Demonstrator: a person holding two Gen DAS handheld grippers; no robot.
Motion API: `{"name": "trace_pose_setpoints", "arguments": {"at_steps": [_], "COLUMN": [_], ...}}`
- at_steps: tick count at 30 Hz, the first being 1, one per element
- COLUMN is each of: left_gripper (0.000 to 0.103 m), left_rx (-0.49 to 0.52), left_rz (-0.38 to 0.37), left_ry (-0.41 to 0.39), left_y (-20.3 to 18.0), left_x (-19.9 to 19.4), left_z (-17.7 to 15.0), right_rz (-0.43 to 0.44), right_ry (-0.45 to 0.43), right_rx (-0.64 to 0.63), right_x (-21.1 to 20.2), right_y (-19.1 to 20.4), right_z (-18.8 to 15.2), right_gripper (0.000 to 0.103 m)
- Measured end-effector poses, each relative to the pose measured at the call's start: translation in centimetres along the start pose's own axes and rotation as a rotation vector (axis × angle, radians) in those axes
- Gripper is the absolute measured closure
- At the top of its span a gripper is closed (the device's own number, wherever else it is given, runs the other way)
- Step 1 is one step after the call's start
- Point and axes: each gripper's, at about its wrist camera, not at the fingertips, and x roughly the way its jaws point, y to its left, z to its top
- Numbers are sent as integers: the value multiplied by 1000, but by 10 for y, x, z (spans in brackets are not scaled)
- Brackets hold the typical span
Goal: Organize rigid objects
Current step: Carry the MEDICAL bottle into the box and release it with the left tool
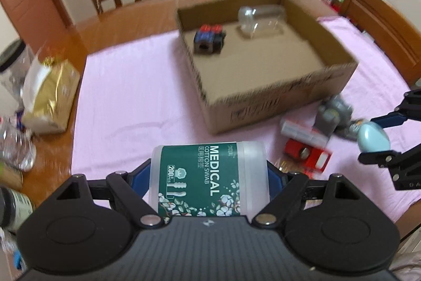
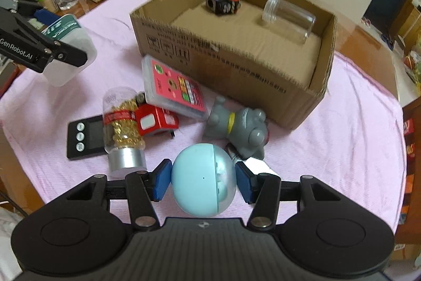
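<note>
A swab tub (image 1: 208, 178) was pinched by the left tongs (image 1: 208, 175), a blue egg (image 2: 202, 181) by the right tongs (image 2: 204, 182), above the counter (image 2: 342, 123).

The left gripper (image 1: 209, 175) and right gripper (image 2: 203, 182) are black plastic, with blue pads (image 2: 162, 182), silver screws and ribbed bases.

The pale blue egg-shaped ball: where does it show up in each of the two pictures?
Left wrist view: the blue ball is at the far right edge, pinched in the right tongs.
Right wrist view: the ball is low in the centre, squeezed between the blue pads.
Shared landmark: the open cardboard box, behind the ball in both views.
</note>
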Motion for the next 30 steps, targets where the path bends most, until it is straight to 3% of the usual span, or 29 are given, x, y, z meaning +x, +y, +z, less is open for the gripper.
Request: {"name": "trace_pose_setpoints", "arguments": {"at_steps": [5,11,15,22,23,25,26,30], "left_gripper": [21,21,21,20,19,5,5,4], "left_rx": [25,20,-5,-22,-31,-40,-41,-40], "left_rz": [-21,-41,-43,4,6,50,73,33], "left_ry": [-95,-176,-178,-171,-188,-219,-224,-222], "left_y": [-8,-19,-24,-33,-33,-33,-32,-28], "left_x": [-14,-4,15,52,55,57,56,48], "left_z": [30,68,88,100,100,99,98,91], "right_rz": [-2,-30,-30,-31,-31,-31,-31,-23], "right_ry": [-38,-98,-129,-158,-158,-157,-154,-145], "right_rx": [-33,-70,-69,-52,-52,-51,-49,-50], "right_x": [-19,-35,-42,-44,-43,-41,-39,-32], "right_y": [-5,-12,-22,-41,-43,-47,-50,-53], "right_z": [14,34,47,67,69,73,75,79], "right_gripper": [46,46,46,46,46,46,46,46]}}
